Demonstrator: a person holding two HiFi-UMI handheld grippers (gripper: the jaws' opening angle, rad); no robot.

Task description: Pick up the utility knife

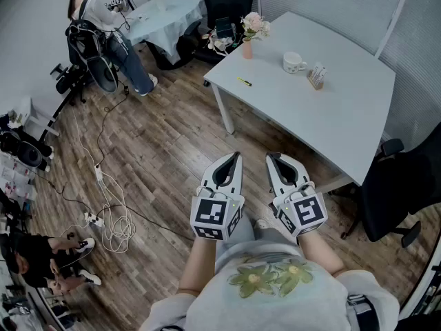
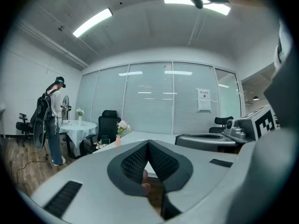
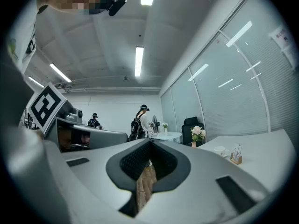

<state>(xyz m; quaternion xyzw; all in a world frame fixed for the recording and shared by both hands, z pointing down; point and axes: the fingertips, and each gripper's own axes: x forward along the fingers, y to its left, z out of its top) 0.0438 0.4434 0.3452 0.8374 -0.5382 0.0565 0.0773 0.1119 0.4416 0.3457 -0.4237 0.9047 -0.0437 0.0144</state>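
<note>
The utility knife (image 1: 244, 82) is a small yellow object lying near the left edge of the white table (image 1: 344, 116). It is too small to make out in either gripper view. My left gripper (image 1: 236, 156) and right gripper (image 1: 270, 156) are held side by side over the wooden floor, short of the table's near corner. Both point toward the table. In the left gripper view the left gripper (image 2: 148, 143) has its jaw tips together with nothing between them. The right gripper (image 3: 150, 141) looks the same in its own view.
On the table stand a mug (image 1: 294, 63), a small card holder (image 1: 317, 76) and a vase of flowers (image 1: 251, 29). A black office chair (image 1: 403, 185) is at the right. Cables (image 1: 103, 205) trail over the floor at the left. A person (image 1: 103, 26) stands by a round table (image 1: 165, 12).
</note>
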